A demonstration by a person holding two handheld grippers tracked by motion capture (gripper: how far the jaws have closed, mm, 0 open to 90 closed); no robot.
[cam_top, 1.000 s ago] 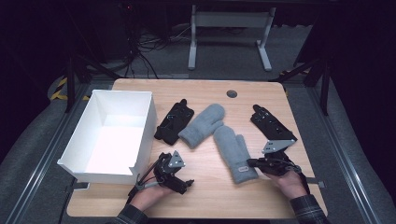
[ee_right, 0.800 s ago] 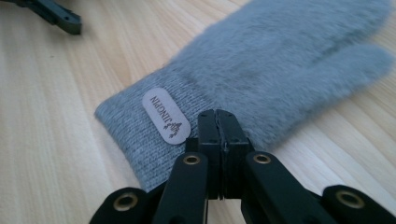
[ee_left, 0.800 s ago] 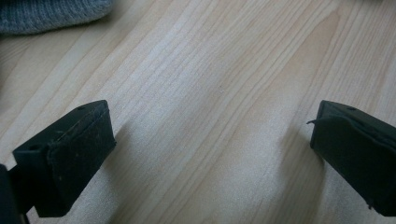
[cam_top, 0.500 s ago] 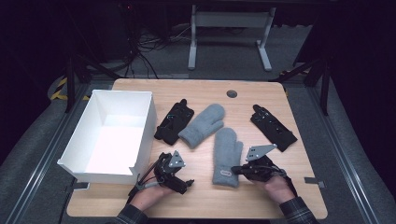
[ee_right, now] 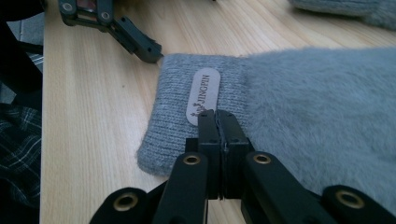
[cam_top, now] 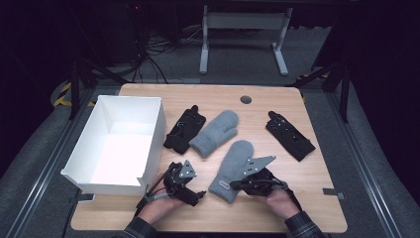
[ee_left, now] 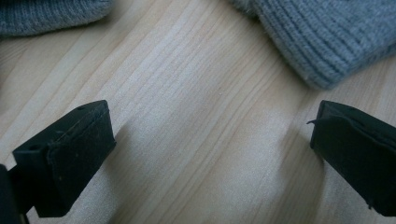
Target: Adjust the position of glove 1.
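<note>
Around the pale wooden table, grey carpet and dark room

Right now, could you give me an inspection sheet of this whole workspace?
Surface: wooden table, round grommet hole near the far edge.
Job's things: near grey mitten flat, labelled cuff towards the person; far grey mitten beside it.
Clutter: two black gloves; white box at the left, nothing seen inside.
Grippers: left gripper open over bare wood; right gripper shut, tips at the near mitten's cuff; grip unclear.
Cables: one trails from the left gripper.
Surroundings: dark floor, a metal stand behind the table.
</note>
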